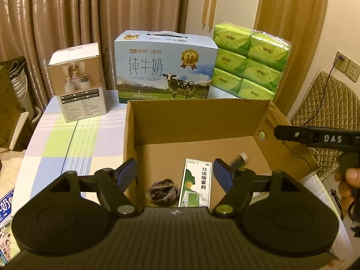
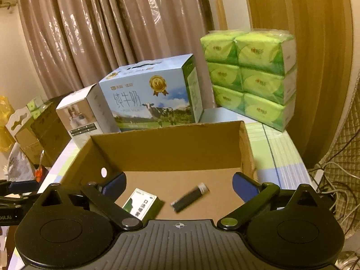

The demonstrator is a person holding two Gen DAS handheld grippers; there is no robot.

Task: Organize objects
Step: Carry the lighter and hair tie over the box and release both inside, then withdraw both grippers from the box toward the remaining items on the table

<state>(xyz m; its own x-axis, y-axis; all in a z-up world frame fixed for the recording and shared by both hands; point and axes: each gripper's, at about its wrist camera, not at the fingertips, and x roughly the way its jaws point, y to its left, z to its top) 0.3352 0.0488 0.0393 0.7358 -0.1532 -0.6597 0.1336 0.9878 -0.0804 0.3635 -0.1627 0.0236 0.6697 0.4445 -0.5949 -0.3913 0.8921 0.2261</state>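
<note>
Two grippers, left gripper (image 1: 175, 173) and right gripper (image 2: 179, 183), hover over an open cardboard box (image 2: 166, 148), jaws spread wide, holding nothing. Inside lie a spray carton (image 1: 196, 183), a blurred dark tube (image 2: 190, 196) and a yarn bundle (image 1: 162, 190).

spray box (image 1: 196, 182), tube (image 2: 190, 196), cord coil (image 1: 162, 190) in carton (image 1: 198, 121) | milk box (image 1: 165, 67) behind

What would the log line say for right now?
left gripper: open, empty | right gripper: open, empty | cardboard box: holds spray box, dark tube, hair tie
</note>
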